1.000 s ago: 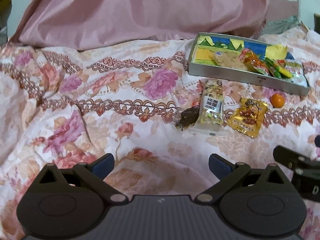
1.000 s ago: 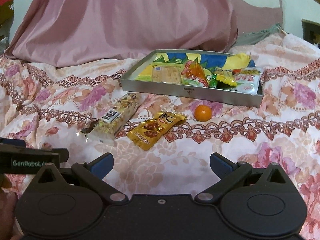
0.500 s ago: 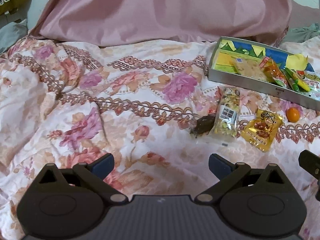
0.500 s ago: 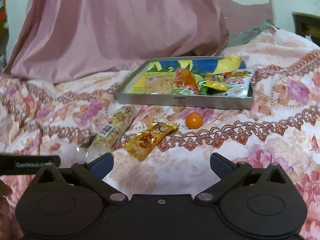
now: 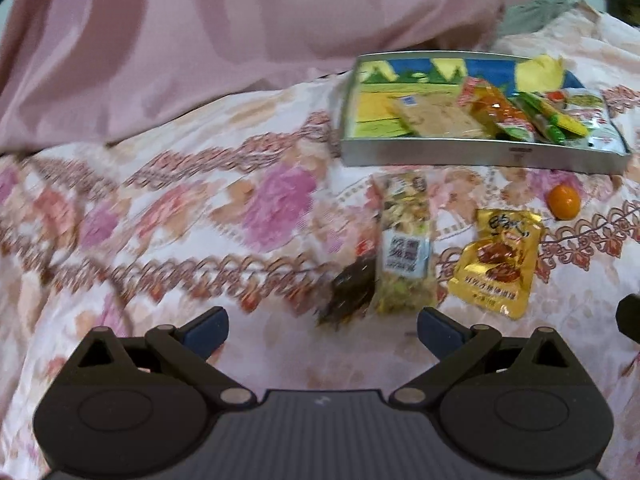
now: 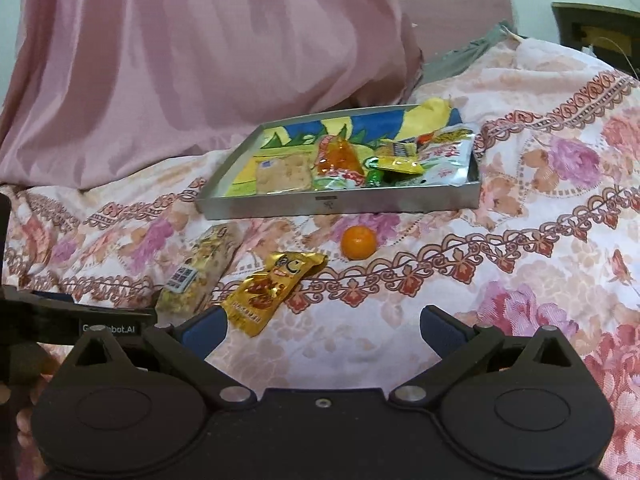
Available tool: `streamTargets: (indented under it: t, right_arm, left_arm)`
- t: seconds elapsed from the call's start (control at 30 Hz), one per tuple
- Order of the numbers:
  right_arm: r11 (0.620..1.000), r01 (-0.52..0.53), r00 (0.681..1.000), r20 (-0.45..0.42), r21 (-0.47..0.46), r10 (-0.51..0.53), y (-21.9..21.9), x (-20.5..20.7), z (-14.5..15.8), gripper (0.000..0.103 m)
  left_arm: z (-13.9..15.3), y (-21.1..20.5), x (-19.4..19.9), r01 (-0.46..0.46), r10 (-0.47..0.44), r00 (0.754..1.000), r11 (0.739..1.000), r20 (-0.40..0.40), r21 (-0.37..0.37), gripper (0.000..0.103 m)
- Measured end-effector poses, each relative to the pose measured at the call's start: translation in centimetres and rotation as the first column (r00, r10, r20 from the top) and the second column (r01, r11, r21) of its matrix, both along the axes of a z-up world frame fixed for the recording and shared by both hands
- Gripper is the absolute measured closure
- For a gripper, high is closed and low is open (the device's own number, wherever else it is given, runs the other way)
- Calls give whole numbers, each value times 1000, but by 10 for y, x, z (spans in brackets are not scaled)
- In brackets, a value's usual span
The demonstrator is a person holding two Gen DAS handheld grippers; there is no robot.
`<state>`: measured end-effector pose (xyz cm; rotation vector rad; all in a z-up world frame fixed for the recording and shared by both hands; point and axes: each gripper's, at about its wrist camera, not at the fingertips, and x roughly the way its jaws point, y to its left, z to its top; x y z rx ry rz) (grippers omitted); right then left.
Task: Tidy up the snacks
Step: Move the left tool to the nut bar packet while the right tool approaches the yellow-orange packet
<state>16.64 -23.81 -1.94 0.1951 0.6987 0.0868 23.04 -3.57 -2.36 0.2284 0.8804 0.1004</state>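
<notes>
A metal tray (image 5: 480, 156) (image 6: 340, 203) with a colourful bottom holds several snack packets on the flowered bedsheet. In front of it lie a long clear nut-bar packet (image 5: 404, 244) (image 6: 200, 268), a dark small wrapper (image 5: 352, 292), a yellow foil packet (image 5: 500, 264) (image 6: 276, 288) and a small orange (image 5: 563, 202) (image 6: 359, 242). My left gripper (image 5: 322, 326) is open and empty, just short of the dark wrapper and nut bar. My right gripper (image 6: 322, 324) is open and empty, near the yellow packet.
A pink cloth heap (image 5: 240, 40) (image 6: 200, 60) rises behind the tray. The left gripper's body (image 6: 60, 320) shows at the left edge of the right wrist view. Dark furniture (image 6: 600, 28) stands at the far right.
The left gripper has swung right and moved closer to the loose snacks, which now sit larger and more central. The right gripper has shifted slightly forward toward the yellow packet.
</notes>
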Motion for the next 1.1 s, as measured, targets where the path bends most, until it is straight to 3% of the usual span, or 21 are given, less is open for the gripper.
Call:
streamTargets:
  t: [0.3, 0.8, 1.1]
  right_arm:
    - [999, 32, 999, 1, -30, -32, 4, 33, -25, 1]
    - [998, 5, 1000, -7, -66, -6, 8, 39, -34, 1]
    - [996, -35, 999, 7, -79, 36, 16, 42, -36, 1]
  left_arm:
    - [-11, -5, 24, 123, -124, 991, 992, 56, 19, 1]
    - [-15, 0, 40, 141, -138, 986, 989, 89, -35, 1]
    - [-15, -2, 41, 148, -145, 984, 989, 104, -20, 1]
